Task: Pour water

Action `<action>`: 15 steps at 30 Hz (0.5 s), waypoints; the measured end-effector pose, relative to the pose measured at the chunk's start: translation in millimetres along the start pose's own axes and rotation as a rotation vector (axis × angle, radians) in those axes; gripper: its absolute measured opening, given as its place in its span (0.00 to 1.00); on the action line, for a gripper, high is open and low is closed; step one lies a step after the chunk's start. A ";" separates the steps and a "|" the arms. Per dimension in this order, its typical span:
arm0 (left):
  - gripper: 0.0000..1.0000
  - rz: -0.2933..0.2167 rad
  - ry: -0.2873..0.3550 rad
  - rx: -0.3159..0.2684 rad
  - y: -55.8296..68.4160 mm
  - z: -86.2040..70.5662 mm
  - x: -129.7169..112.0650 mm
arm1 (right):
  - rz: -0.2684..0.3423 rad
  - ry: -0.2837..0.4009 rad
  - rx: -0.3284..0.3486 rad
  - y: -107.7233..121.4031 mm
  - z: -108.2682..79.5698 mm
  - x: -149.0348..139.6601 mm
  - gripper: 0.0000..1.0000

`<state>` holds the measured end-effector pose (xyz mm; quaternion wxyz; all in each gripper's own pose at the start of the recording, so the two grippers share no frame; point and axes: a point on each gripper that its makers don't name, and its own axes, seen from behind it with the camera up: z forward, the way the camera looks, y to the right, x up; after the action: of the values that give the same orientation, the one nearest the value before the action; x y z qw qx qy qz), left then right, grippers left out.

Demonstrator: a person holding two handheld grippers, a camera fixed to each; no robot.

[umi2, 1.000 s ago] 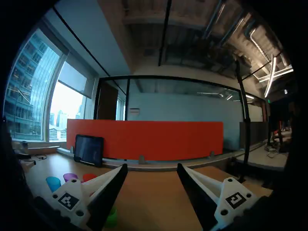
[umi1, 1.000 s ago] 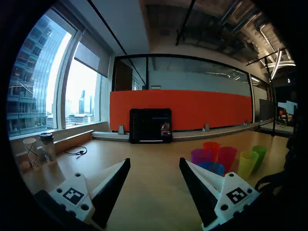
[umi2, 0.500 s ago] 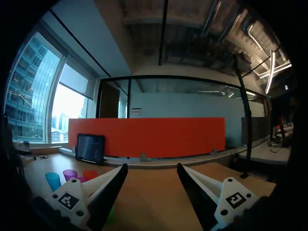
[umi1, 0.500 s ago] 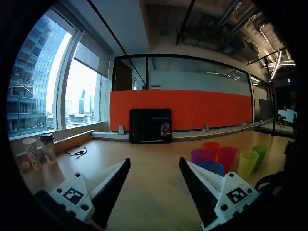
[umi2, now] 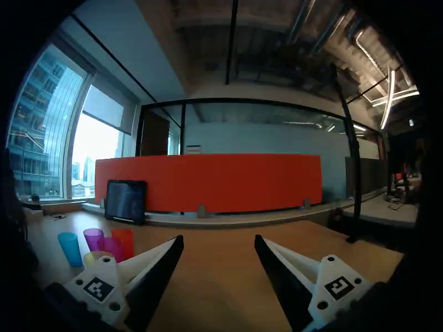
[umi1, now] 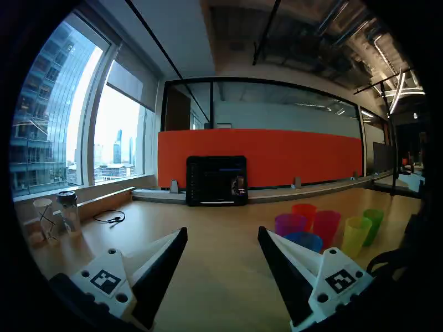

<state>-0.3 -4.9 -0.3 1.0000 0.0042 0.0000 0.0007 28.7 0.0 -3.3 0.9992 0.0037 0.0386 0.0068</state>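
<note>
Standing wide apart with nothing between them, the fingers of the left gripper [umi1: 221, 229] hang over the table [umi1: 221, 276]. Six plastic cups [umi1: 326, 224] cluster at 4 o'clock in the left gripper view, all upright, long axes vertical, mouths up; contents cannot be determined. The blue cup [umi1: 307, 239] is partly hidden behind one finger. A lidded jar [umi1: 67, 207] stands at 8 o'clock. The right gripper [umi2: 219, 239] is likewise wide and empty; the cups sit at 8 o'clock in the right gripper view, the yellow cup [umi2: 94, 257] cut off by a finger. Farthest, a tablet [umi1: 216, 180] stands before the orange partition [umi1: 288, 157].
</note>
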 end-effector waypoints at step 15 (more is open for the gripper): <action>0.94 0.000 0.000 0.000 0.1 -0.2 0.1 | 0.005 -0.041 -0.013 7.4 0.9 -21.0 0.99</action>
<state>-0.2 -4.8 -0.5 1.0000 0.0042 -0.0001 0.0006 7.7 7.1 -0.8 0.9998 -0.0025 0.0181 0.0095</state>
